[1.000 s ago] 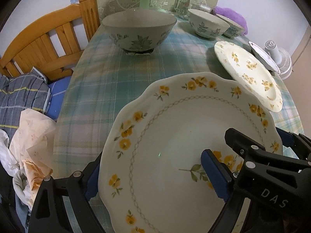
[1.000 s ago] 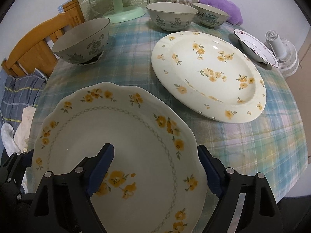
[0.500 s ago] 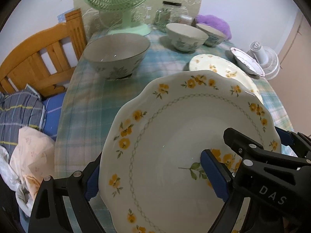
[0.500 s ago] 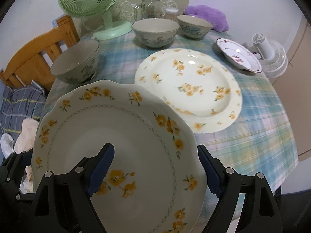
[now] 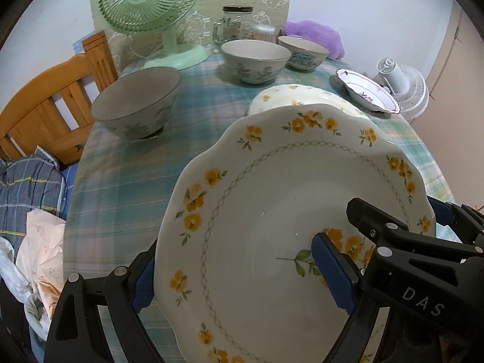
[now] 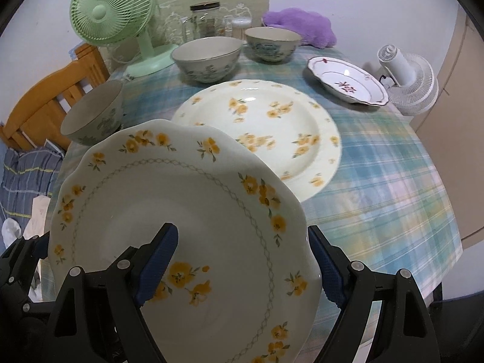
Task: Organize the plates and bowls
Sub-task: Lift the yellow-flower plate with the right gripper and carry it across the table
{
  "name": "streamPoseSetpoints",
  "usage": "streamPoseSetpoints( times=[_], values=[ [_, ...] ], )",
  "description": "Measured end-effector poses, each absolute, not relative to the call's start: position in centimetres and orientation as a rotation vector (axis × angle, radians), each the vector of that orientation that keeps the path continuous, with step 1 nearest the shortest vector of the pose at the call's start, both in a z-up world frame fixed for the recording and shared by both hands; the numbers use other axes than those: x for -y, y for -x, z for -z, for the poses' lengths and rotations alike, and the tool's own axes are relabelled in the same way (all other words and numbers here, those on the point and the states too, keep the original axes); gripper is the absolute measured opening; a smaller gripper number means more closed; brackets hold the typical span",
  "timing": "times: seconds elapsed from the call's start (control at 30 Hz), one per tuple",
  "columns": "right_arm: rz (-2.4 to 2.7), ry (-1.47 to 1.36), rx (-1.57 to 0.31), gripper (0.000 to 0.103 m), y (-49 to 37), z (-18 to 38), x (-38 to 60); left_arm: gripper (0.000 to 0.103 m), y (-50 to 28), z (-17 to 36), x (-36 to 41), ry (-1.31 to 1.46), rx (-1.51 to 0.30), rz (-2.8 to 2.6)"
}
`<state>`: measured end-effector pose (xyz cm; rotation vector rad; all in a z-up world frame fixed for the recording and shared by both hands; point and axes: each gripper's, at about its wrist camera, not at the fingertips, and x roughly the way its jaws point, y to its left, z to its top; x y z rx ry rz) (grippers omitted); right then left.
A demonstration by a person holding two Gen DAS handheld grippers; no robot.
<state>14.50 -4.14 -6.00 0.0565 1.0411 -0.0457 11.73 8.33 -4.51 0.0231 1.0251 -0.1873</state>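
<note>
Left wrist view has your left gripper (image 5: 239, 275) straddling the left rim of the scalloped plate (image 5: 272, 211), one blue pad under the rim and one over the plate's well, so you're pinching it. The right gripper (image 6: 242, 267) does the same on the right rim, one finger on top and one outside the edge. You've got that plate held off the plaid tablecloth (image 6: 393, 181) at the near edge, tilted. Just beyond it lies the big flowered plate (image 6: 263, 121). The large bowl (image 5: 136, 103) sits far left. Two more bowls (image 6: 208, 57) stand at the far side by the green fan (image 6: 112, 9). The red-trimmed dish (image 6: 348, 83) is far right.
</note>
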Motion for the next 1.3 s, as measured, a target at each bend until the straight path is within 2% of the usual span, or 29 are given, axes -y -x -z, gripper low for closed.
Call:
streamPoseSetpoints(
  times=[0.67, 1.3],
  values=[
    [0.053, -0.068, -1.056, 0.087, -16.5, 5.4, 18.2, 0.091, -13.9, 4.1, 5.3, -0.05, -1.009, 0.187],
    [0.08, -0.082, -1.114, 0.086, -17.1, 7.9, 28.6, 0.091, -15.1, 6.7, 15.0, -0.061, -1.061, 0.205]
  ],
)
